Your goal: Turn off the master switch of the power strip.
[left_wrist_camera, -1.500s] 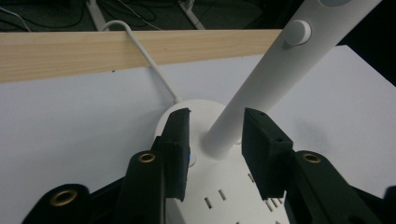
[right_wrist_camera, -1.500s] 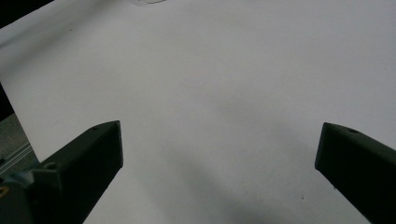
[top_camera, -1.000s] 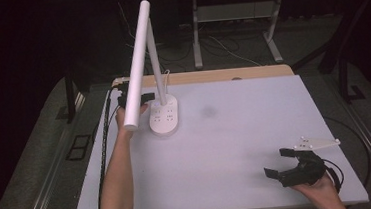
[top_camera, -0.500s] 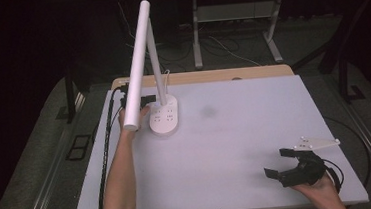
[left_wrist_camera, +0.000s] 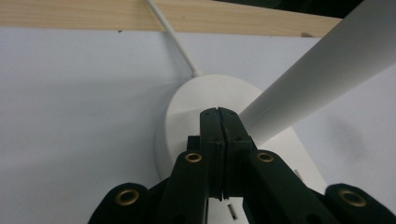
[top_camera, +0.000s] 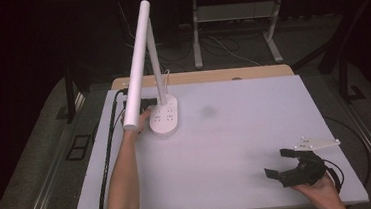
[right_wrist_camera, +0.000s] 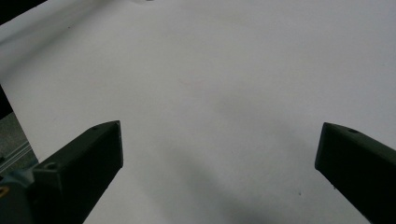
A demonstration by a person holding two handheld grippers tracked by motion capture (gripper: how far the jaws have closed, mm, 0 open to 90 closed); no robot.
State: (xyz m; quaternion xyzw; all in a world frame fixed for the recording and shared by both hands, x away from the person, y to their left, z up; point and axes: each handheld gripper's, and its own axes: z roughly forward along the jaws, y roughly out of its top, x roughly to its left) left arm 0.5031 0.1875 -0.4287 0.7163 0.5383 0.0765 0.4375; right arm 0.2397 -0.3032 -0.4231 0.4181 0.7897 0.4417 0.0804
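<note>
- White desk lamp (top_camera: 163,117): oval base flat on table (top_camera: 237,145), far-left area, near wooden back edge.
- Thin stem upright; long white tubular head (top_camera: 136,63) tilted, low end forward-left of base.

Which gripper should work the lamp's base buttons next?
Left. The left gripper is shut, its tips right over the lamp base. The right gripper sits open, far off at the table's near right corner.
</note>
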